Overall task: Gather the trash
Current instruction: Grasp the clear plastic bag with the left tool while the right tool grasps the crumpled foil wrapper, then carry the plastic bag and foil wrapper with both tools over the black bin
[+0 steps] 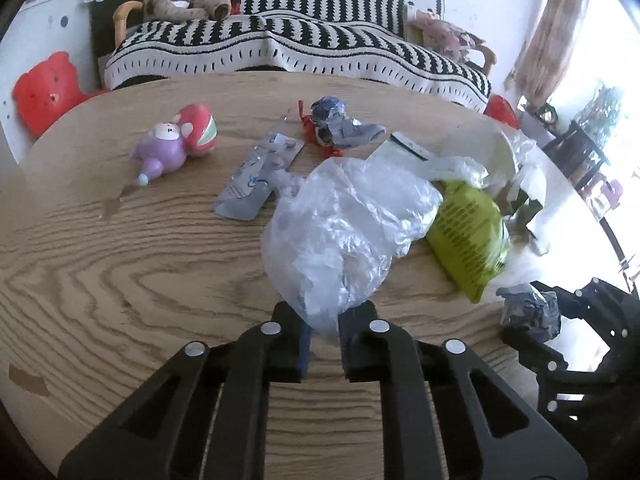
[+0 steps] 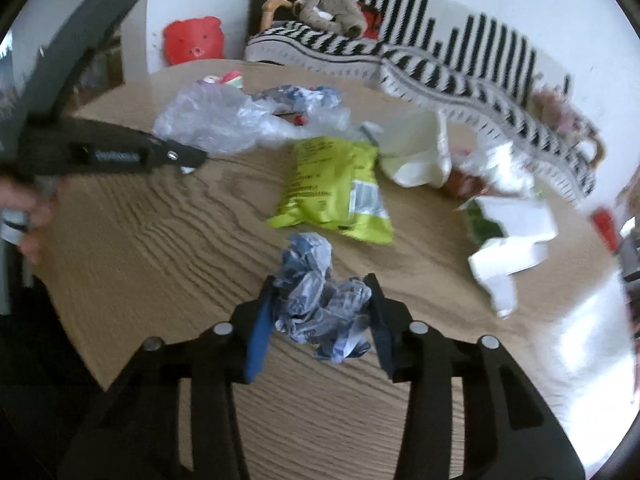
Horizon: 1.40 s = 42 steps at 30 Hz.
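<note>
Far left on the wooden table [image 1: 120,264] we note a purple toy [image 1: 162,148] leaning against a red-and-green toy [image 1: 198,128]. Right of them lies a silver blister pack [image 1: 260,172], with a red and grey crumpled wrapper [image 1: 340,128] just behind its far end.

At centre, our left gripper [image 1: 322,328] has its jaws pinched onto the near edge of a clear plastic bag [image 1: 344,220]; the bag bulges away from the fingertips and rests on the table. In the right wrist view the same left gripper [image 2: 192,158] comes in from the left edge, a hand [image 2: 28,216] behind it, its tip at the clear plastic bag [image 2: 212,120].

Right of the bag lies a lime-green snack packet [image 2: 332,188], flat, touching white plastic [image 2: 420,152] behind it. Further right, white paper scraps [image 2: 508,240] lie piled.

Our right gripper [image 2: 320,312] grips a crumpled blue-and-white wrapper [image 2: 316,304], both pads pressing its sides, near the table's front edge. A striped sofa [image 1: 300,44] stands behind the table.
</note>
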Available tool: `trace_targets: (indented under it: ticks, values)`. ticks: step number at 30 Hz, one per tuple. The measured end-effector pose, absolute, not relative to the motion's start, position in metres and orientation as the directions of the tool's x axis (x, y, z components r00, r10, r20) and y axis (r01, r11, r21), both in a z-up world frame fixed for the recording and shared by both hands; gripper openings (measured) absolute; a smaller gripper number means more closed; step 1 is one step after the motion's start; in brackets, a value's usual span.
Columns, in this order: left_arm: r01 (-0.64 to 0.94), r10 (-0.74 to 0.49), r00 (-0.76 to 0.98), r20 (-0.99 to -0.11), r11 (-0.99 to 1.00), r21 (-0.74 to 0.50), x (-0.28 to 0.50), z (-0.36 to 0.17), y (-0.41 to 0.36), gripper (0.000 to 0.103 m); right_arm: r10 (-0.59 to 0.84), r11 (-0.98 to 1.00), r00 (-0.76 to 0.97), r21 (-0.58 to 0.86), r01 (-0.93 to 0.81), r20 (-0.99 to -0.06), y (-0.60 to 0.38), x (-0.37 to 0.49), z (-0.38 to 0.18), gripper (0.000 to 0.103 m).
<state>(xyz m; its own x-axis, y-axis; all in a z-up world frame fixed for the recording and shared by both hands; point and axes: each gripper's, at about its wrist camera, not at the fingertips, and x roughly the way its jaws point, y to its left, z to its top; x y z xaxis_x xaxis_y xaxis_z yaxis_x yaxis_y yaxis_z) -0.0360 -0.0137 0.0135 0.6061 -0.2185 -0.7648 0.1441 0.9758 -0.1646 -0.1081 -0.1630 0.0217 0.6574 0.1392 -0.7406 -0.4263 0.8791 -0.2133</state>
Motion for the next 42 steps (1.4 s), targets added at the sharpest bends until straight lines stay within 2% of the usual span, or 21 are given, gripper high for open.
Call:
trace_targets:
  ticks: [5, 10, 16, 21, 27, 31, 36, 42]
  values:
    - [0.144, -0.180, 0.636, -0.750, 0.983, -0.114, -0.040, 0.019, -0.023, 0.008, 0.217, 0.944, 0.644, -0.012, -0.331, -0.734, -0.205, -0.096, 0.027, 0.040]
    - [0.135, -0.181, 0.637, -0.749, 0.983, -0.122, -0.042, 0.021, -0.029, 0.008, 0.256, 0.967, 0.639, 0.182, -0.180, -0.726, -0.254, -0.084, 0.027, 0.040]
    - [0.140, -0.200, 0.635, -0.747, 0.980, -0.143, -0.043, 0.023, -0.035, 0.008, 0.253, 0.954, 0.682, 0.295, -0.057, -0.686, -0.301, -0.098, 0.033, 0.040]
    - [0.153, -0.219, 0.666, -0.713, 0.976, -0.157, -0.051, 0.035, -0.043, 0.008, 0.247, 0.945, 0.725, 0.326, -0.034, -0.643, -0.319, -0.116, 0.054, 0.040]
    - [0.198, -0.260, 0.715, -0.649, 0.966, -0.168, -0.089, 0.079, -0.075, 0.008, 0.224, 0.941, 0.781, 0.338, -0.018, -0.583, -0.356, -0.148, 0.099, 0.040]
    - [0.329, -0.354, 0.692, -0.629, 0.931, -0.161, -0.128, 0.106, -0.136, 0.008, 0.192, 0.933, 0.826, 0.359, 0.014, -0.530, -0.397, -0.182, 0.133, 0.040]
    - [0.460, -0.461, 0.636, -0.619, 0.870, -0.175, -0.172, 0.115, -0.207, 0.008, 0.140, 0.932, 0.860, 0.358, 0.053, -0.490, -0.442, -0.236, 0.163, 0.040]
    - [0.564, -0.599, 0.560, -0.573, 0.782, -0.266, -0.211, 0.119, -0.244, 0.008, 0.081, 0.922, 0.879, 0.370, 0.113, -0.470, -0.488, -0.298, 0.169, 0.041]
